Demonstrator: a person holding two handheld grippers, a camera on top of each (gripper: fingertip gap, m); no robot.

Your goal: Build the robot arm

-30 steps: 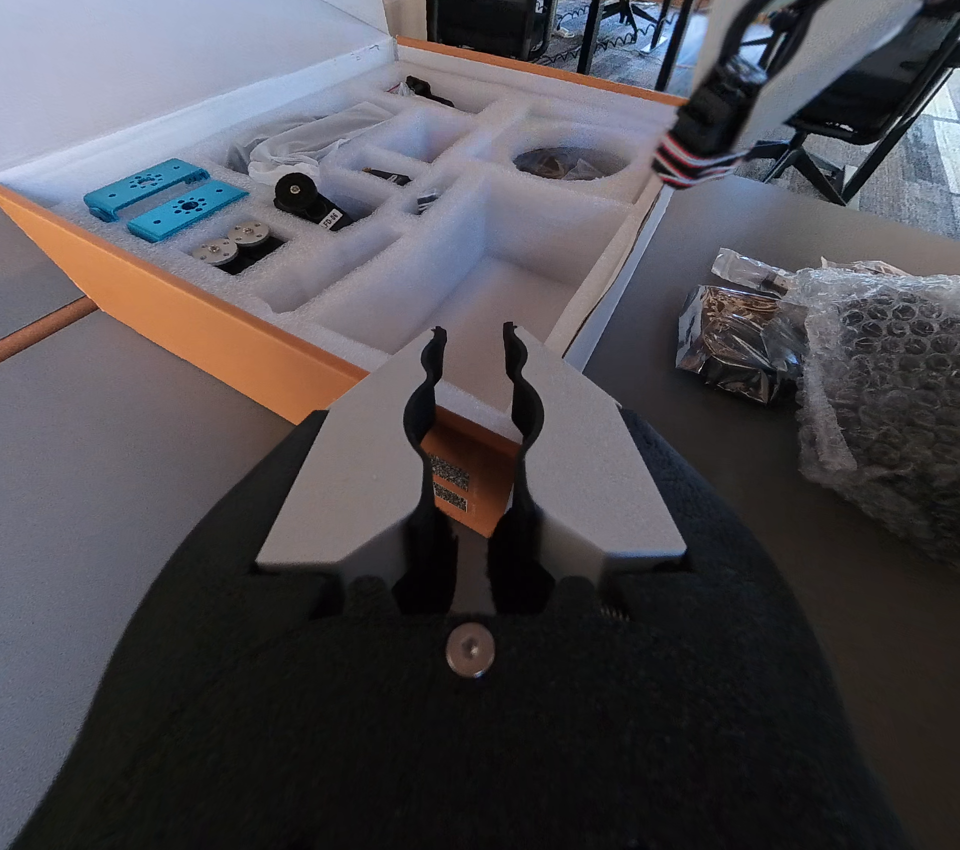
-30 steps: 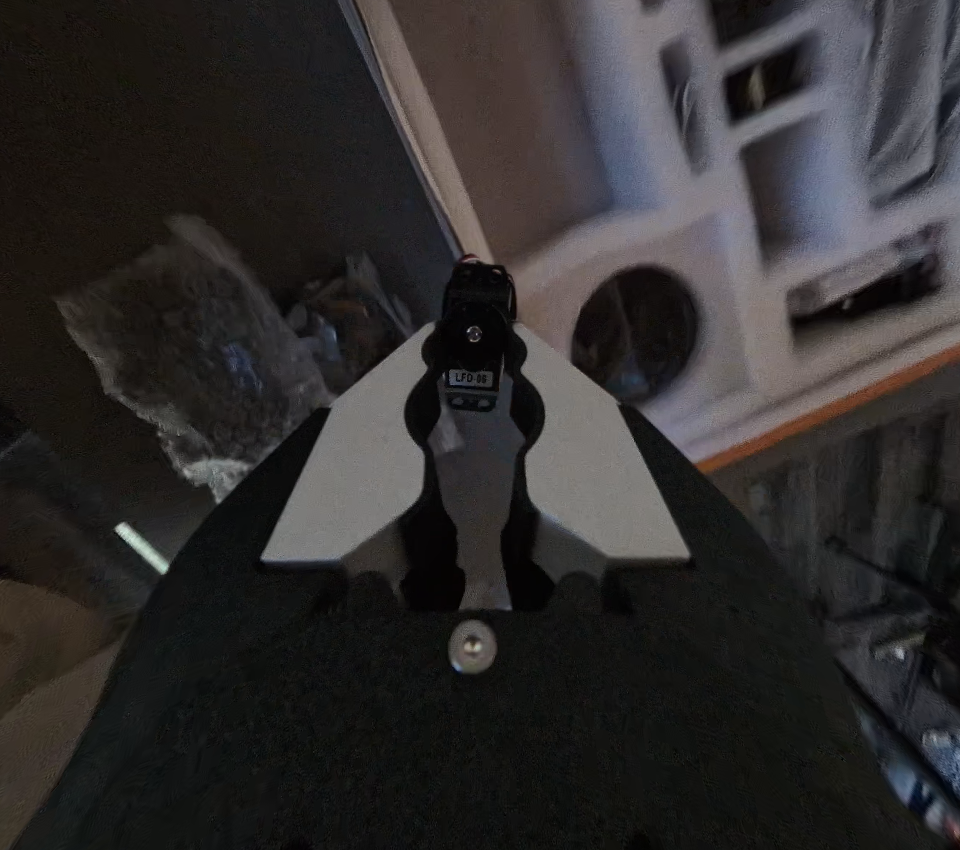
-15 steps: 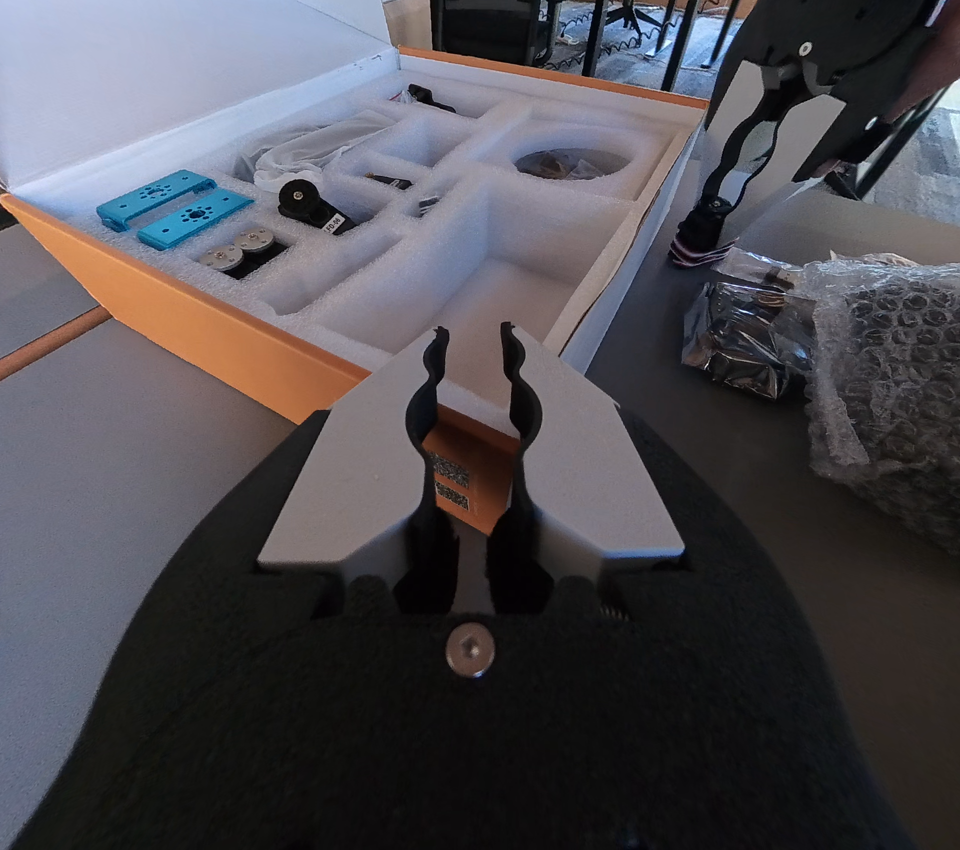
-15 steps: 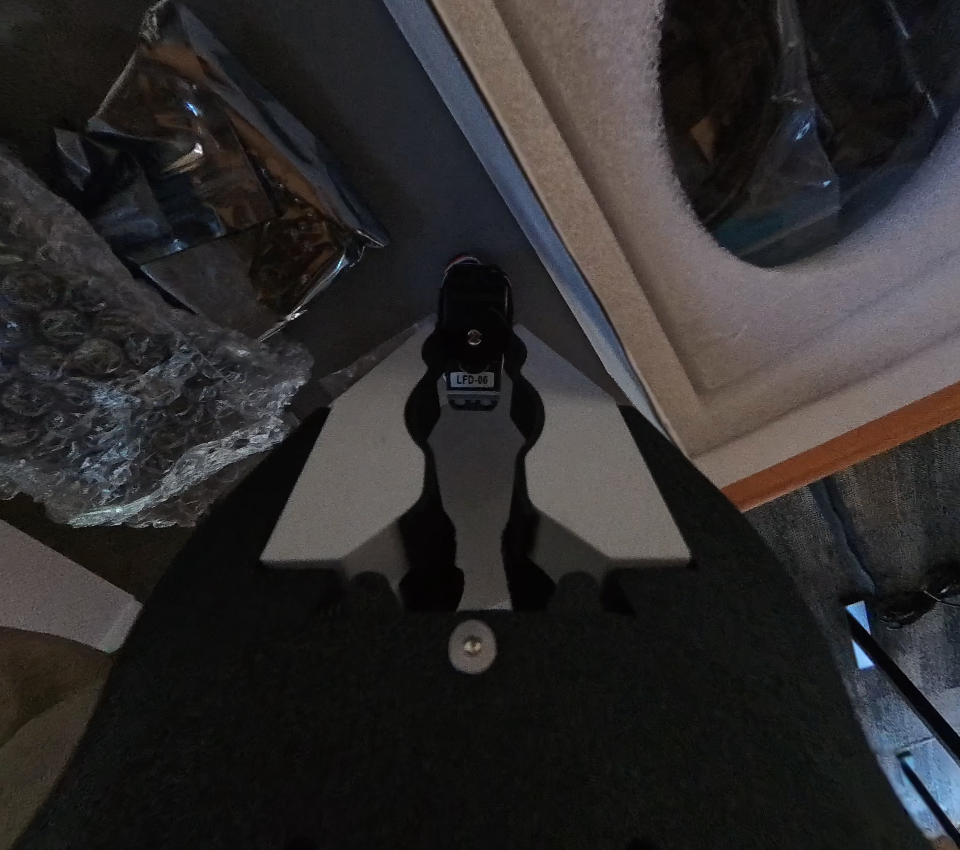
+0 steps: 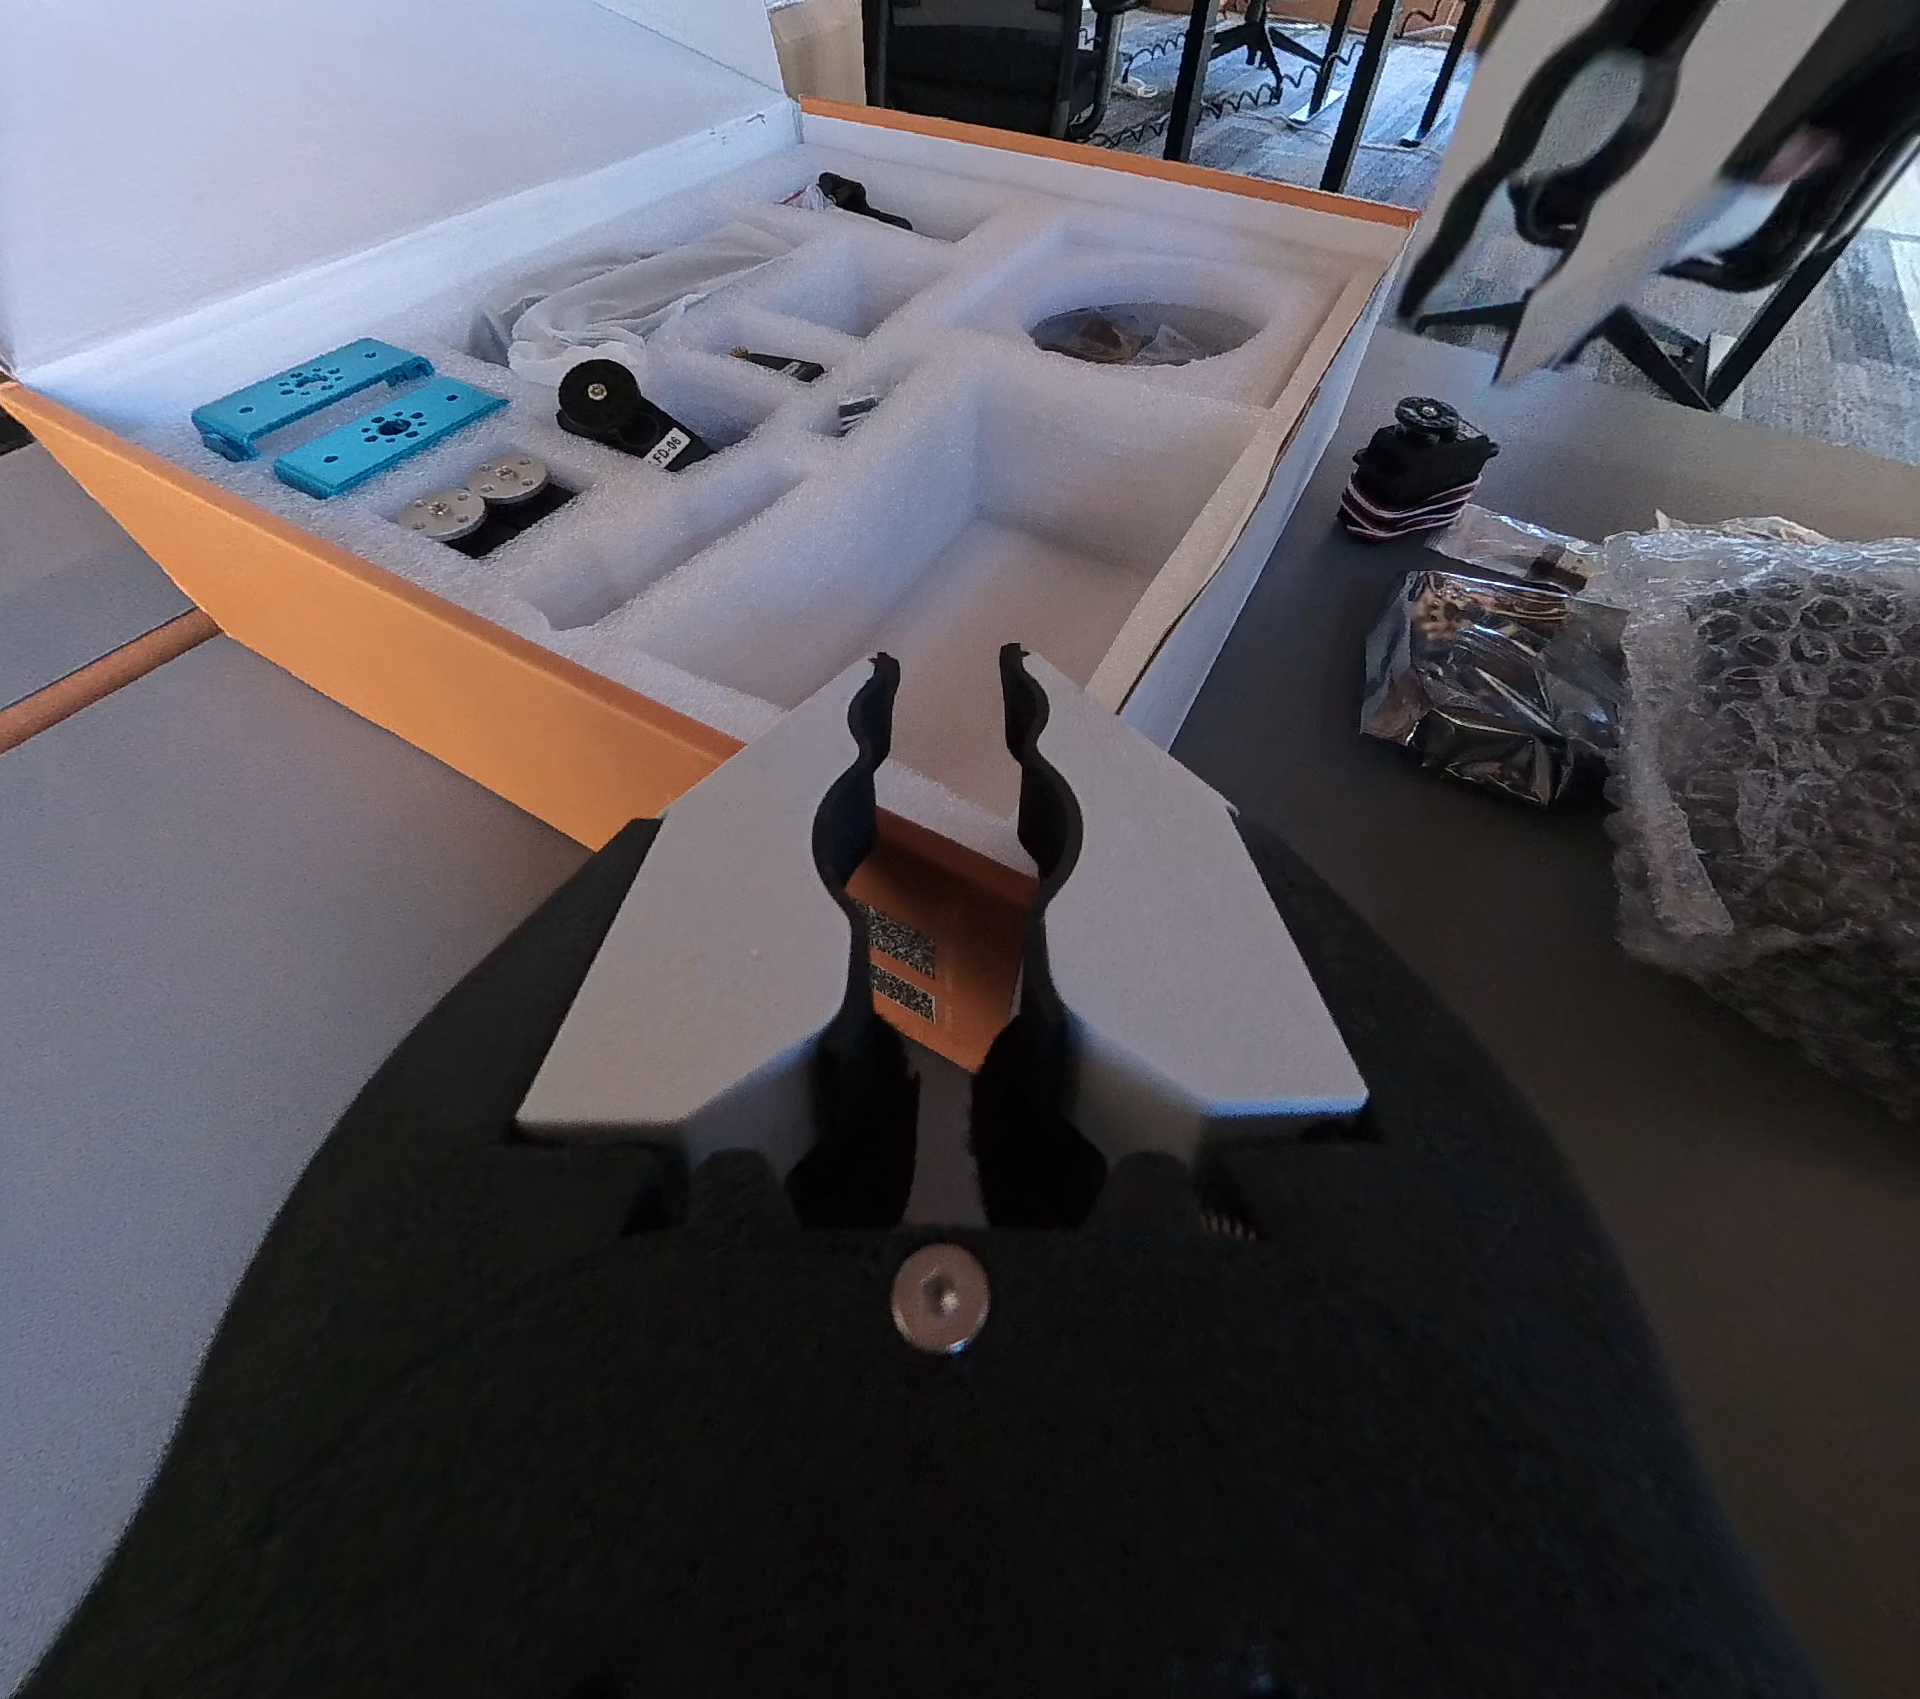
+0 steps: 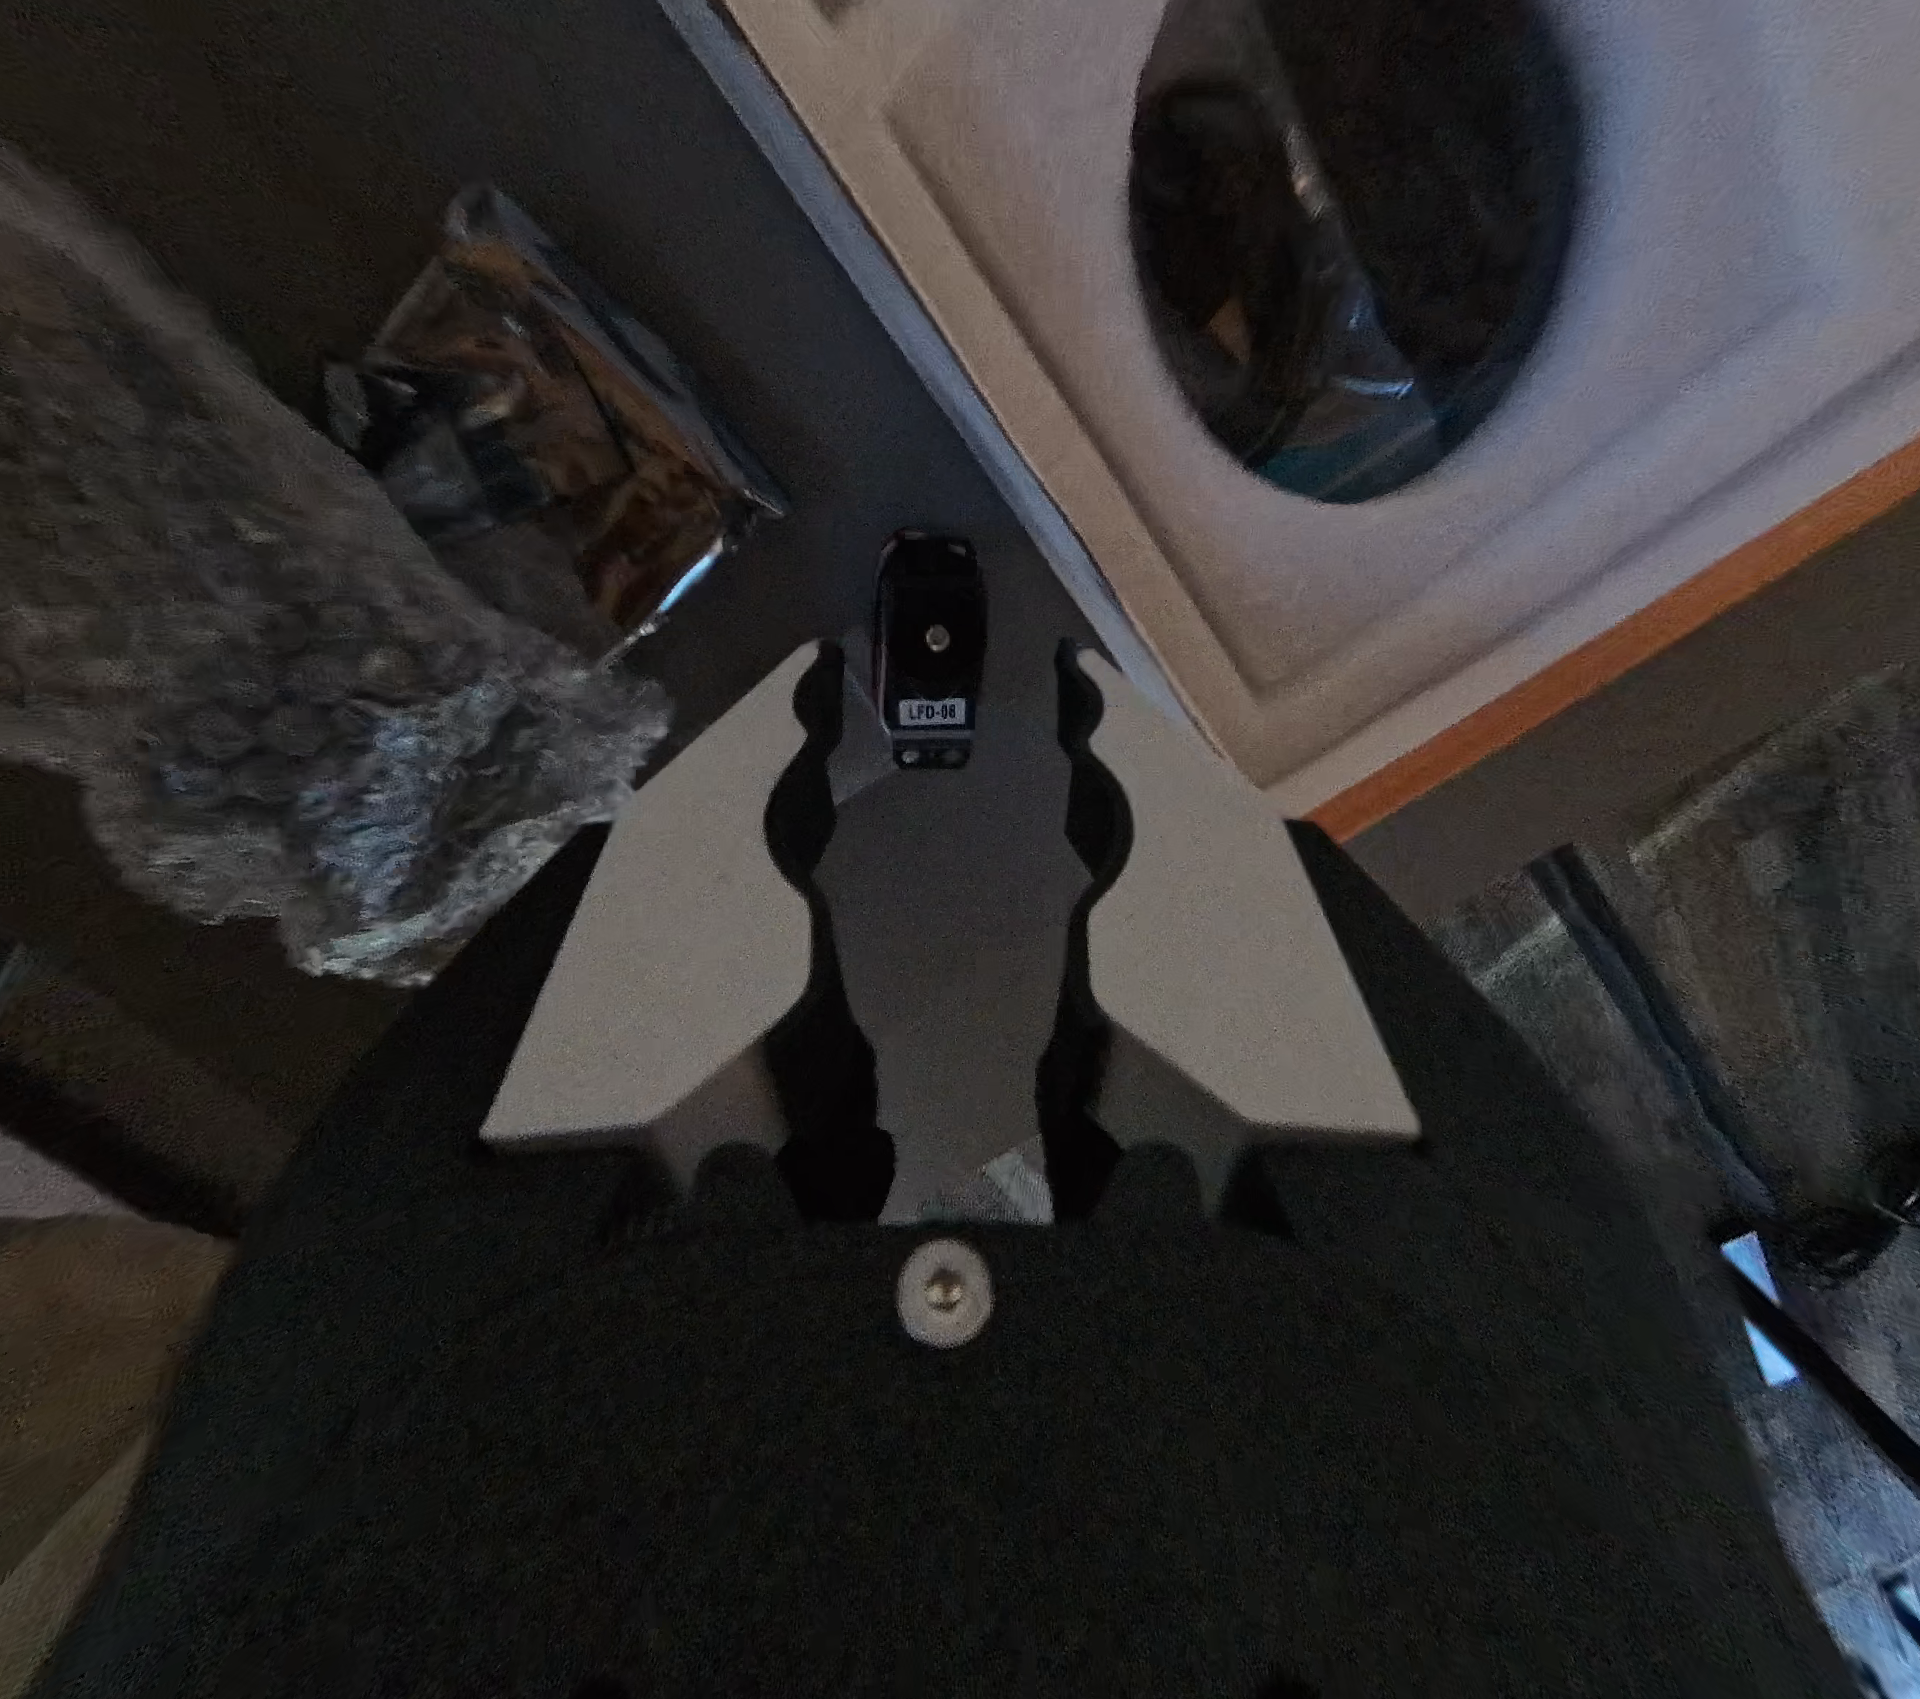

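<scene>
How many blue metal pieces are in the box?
2. Both blue plates lie side by side in the foam at the box's left end: one farther back, one nearer. Others could be hidden.

Matt grey desk (image 5: 260,974); rough white foam insert (image 5: 894,496); smooth orange cardboard box (image 5: 416,641); glossy crinkled foil bag (image 5: 1486,693); shiny bubble wrap (image 5: 1787,776); anodised blue metal brackets (image 5: 343,413); black plastic servo (image 6: 928,647).

Bright daylit left, dim blurred right
</scene>
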